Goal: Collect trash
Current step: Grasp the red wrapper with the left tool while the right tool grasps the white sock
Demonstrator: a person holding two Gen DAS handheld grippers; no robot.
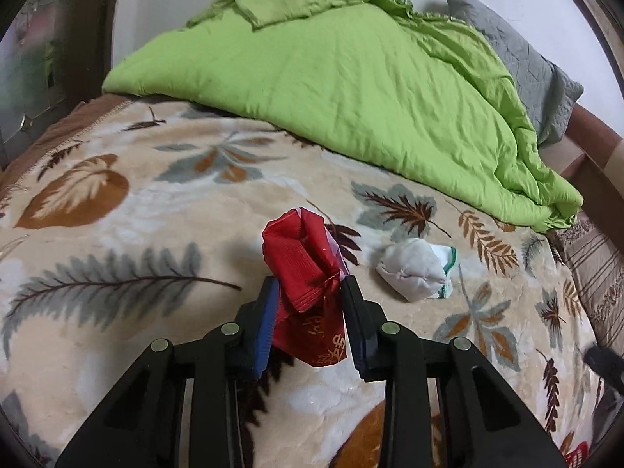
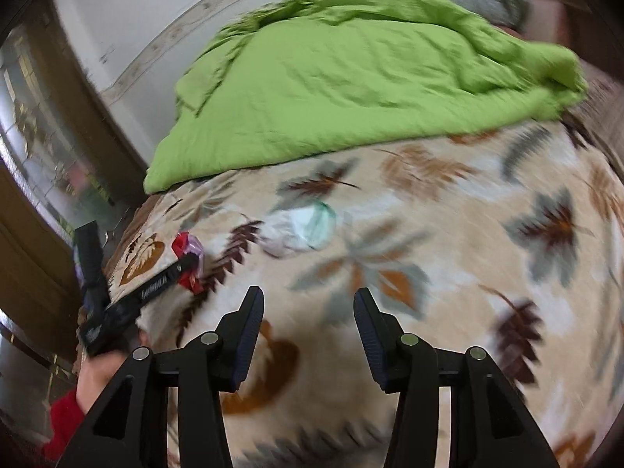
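left gripper [image 1: 310, 284] clamped on a crumpled red wrapper [image 1: 302, 261], pads pressing both sides, over the leaf-print blanket [image 1: 117, 234]. white crumpled wad [image 1: 413, 269] lies on the blanket just right of it, apart. right gripper [image 2: 308, 296] jaws moderately apart, nothing between them, wad farther ahead. green duvet [image 1: 351, 70] at far side.

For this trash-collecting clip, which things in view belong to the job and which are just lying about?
Job:
- red wrapper, clamped in the left hand-held gripper
- crumpled white wrapper, loose on the blanket
- right hand-held gripper, open and empty

Lying about:
- green quilt
- leaf-print blanket
- grey pillow
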